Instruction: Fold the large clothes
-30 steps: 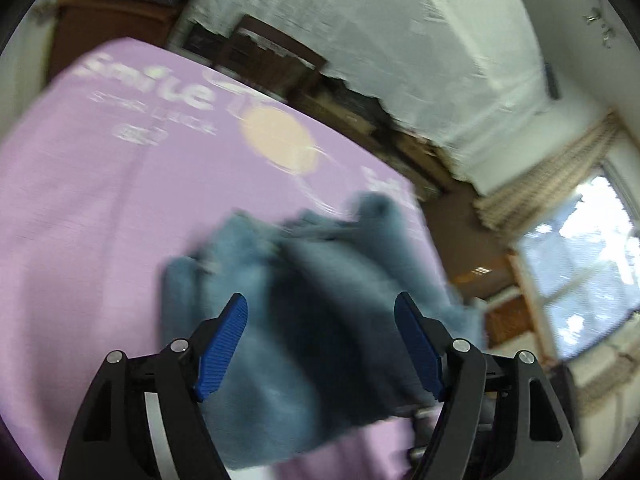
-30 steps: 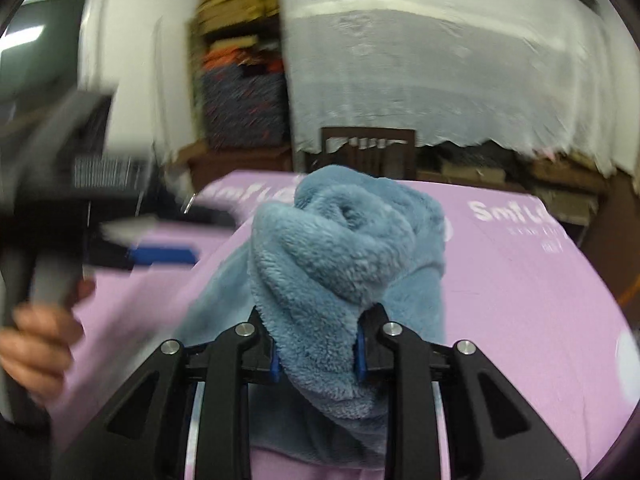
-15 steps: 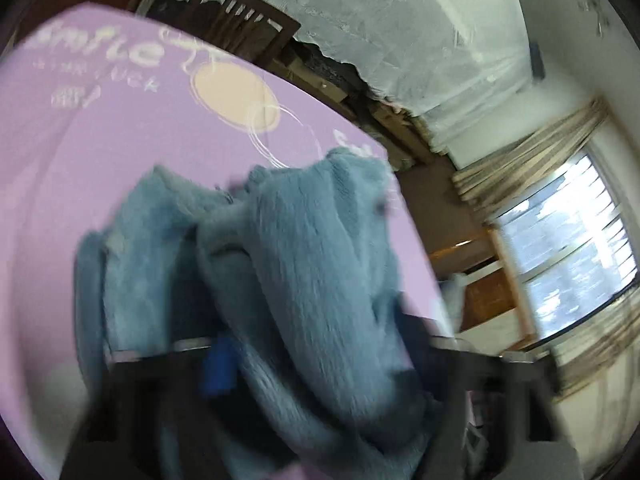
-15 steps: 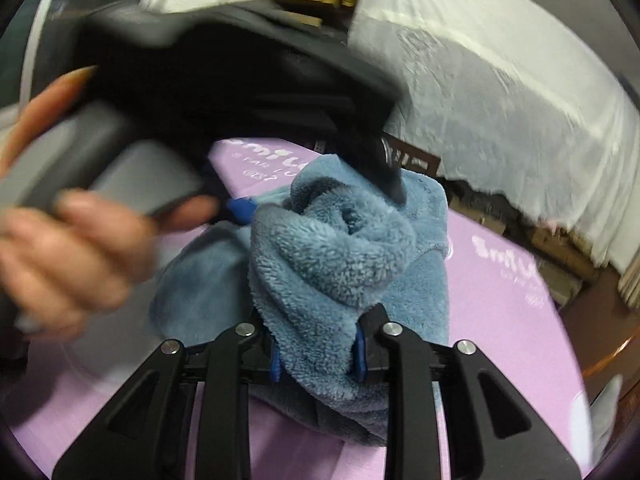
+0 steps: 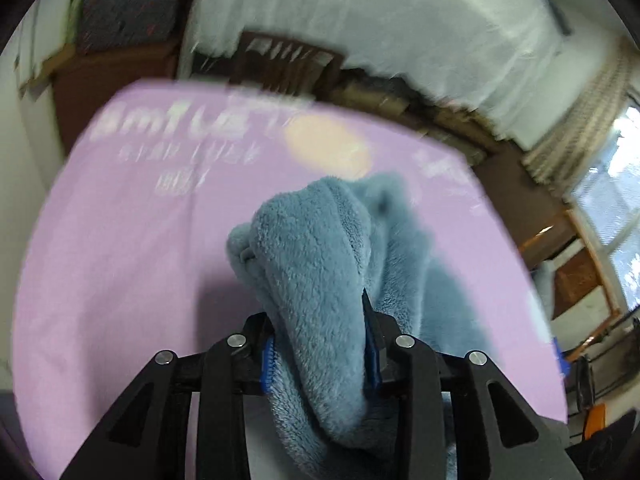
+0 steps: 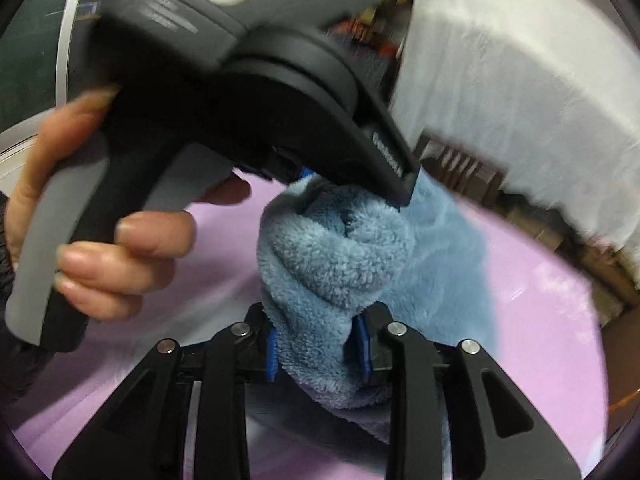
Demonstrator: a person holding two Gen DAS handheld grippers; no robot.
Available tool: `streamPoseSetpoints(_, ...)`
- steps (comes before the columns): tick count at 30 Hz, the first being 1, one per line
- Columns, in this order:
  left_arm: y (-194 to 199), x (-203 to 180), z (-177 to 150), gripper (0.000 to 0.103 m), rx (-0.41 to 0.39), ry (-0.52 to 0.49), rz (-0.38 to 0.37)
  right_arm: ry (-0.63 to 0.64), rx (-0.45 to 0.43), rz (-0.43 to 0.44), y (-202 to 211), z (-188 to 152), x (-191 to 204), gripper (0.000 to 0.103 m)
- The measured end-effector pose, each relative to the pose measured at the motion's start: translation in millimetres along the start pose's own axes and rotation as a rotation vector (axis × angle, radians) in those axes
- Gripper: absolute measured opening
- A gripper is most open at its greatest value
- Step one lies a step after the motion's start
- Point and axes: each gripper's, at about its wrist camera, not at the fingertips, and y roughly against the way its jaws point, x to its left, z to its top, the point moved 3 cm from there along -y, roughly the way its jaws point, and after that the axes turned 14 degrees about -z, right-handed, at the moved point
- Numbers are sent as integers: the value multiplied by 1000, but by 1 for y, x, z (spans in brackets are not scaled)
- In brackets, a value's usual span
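Observation:
A fluffy blue fleece garment (image 5: 320, 264) hangs bunched above the purple table cover (image 5: 120, 260). My left gripper (image 5: 318, 356) is shut on a thick fold of it, with fleece bulging out between the blue pads. My right gripper (image 6: 319, 344) is shut on another bunch of the same garment (image 6: 332, 264). In the right wrist view the left gripper's body and the hand holding it (image 6: 120, 248) fill the upper left, just above the fleece, with its fingers buried in the top of the fleece.
The purple cover (image 6: 540, 320) carries white lettering (image 5: 176, 128) and a pale round print (image 5: 326, 146). Behind the table stand a dark wooden chair (image 5: 280, 56), a white draped sheet (image 5: 400, 16) and cluttered shelves. A window (image 5: 608, 208) is at the right.
My left gripper, open a second ago, has moved in over the fleece and shut on a fold next to the right gripper. My right gripper has kept its hold.

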Motion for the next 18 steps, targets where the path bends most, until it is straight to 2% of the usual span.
streamPoseSetpoints(1,-9,14,-7,40,18,22,3,-5,69,34,-17,-8,5,29)
streamPoseSetpoints(2,-13,24,-11,44,10,37,-14,-9,99,49,-27,-15,7,29)
streamPoseSetpoints(4,-12,34,-17,53,-27,61,-68,32,68,18,-27,-20,14,34)
streamPoseSetpoints(7,-13,45,-19,66,-38,89,-83,54,66,26,-26,-22,22,45)
streamPoseSetpoints(11,-12,49,-18,68,-37,97,-94,91,49,17,-25,-29,46,61)
streamPoseSetpoints(14,-5,46,-19,73,-40,87,-73,130,27,-19,-19,-29,56,63)
streamPoseSetpoints(18,18,50,-18,74,-80,90,-50,107,-8,49,6,-35,48,70)
